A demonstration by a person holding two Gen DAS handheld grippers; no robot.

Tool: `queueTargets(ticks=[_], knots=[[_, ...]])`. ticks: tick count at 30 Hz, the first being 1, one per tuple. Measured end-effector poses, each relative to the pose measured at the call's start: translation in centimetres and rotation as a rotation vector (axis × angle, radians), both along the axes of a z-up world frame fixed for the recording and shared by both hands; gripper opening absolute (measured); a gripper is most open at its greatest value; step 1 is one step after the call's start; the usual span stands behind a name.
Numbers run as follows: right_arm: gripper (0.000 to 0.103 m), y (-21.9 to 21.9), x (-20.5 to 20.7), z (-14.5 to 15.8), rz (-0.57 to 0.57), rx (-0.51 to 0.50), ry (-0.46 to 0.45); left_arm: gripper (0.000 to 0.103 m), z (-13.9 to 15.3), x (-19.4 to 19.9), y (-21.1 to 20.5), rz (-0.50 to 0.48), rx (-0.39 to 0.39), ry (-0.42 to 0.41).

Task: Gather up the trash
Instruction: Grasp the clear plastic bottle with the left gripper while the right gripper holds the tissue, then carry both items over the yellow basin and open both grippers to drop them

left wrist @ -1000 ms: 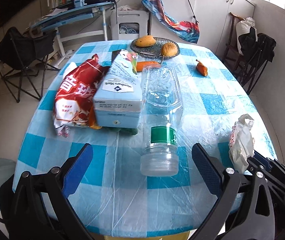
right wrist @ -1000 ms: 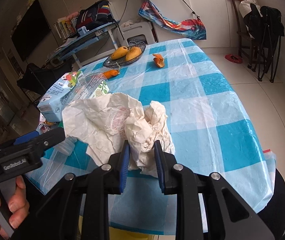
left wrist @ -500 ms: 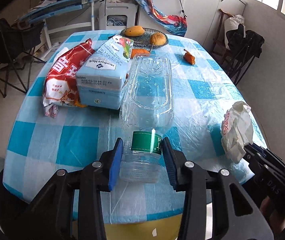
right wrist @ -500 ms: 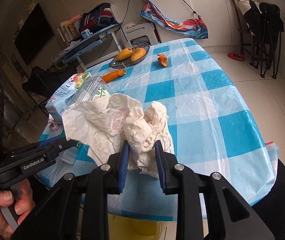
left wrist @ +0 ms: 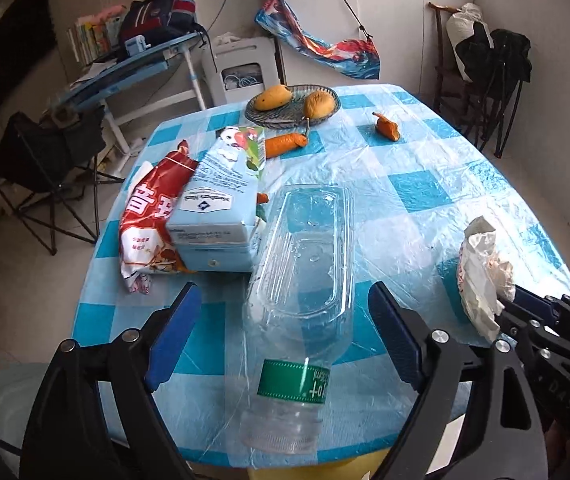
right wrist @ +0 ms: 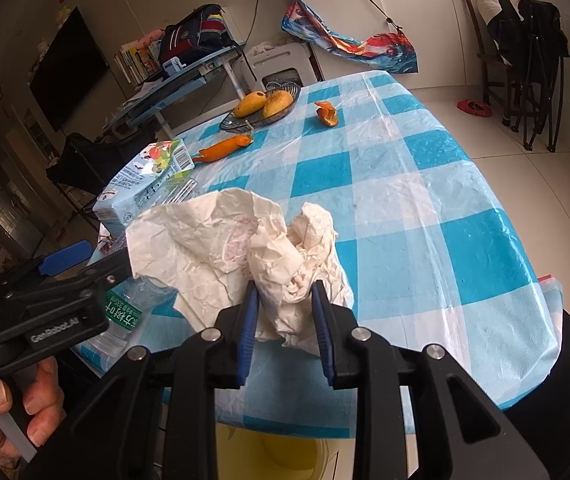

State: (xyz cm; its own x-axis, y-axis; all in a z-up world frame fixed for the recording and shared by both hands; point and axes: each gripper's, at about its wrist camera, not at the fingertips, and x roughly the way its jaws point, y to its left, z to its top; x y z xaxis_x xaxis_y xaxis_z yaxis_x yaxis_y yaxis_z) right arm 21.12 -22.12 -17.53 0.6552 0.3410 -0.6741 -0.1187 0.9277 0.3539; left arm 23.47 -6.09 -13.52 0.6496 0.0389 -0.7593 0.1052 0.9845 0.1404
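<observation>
Left gripper (left wrist: 285,336) spread wide, astride clear crushed plastic bottle (left wrist: 301,304) lying at table's (left wrist: 425,184) near edge. Right gripper (right wrist: 285,328) clamped on crumpled white paper wad (right wrist: 241,248), above same edge.

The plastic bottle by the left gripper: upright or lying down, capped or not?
Lying on its side on the table, neck toward the camera between the open left gripper fingers. The plastic bottle shows no cap; it looks empty.
</observation>
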Motion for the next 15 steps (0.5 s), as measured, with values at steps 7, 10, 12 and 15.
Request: queueTargets(ticks=[7,10,12,15], knots=[[0.029,0.2,-0.5,0.4,0.011,0.013,0.000,0.055,0.0,-0.6,1.4,-0.019,-0.128,0.007],[0.029,0.7,-1.3,1.2,0.030,0.024,-0.013,0.055,1.0,-2.1,2.5,-0.023,-0.178,-0.010],[0.029,1.4,-2.1,1.9,0.055,0.027,-0.026,0.055,1.8,-3.5,3.3,-0.024,-0.208,-0.020],[0.029,2.7,-3.7,2.9,0.104,0.035,-0.039,0.055,2.7,-5.9,4.8,-0.023,-0.248,-0.029]])
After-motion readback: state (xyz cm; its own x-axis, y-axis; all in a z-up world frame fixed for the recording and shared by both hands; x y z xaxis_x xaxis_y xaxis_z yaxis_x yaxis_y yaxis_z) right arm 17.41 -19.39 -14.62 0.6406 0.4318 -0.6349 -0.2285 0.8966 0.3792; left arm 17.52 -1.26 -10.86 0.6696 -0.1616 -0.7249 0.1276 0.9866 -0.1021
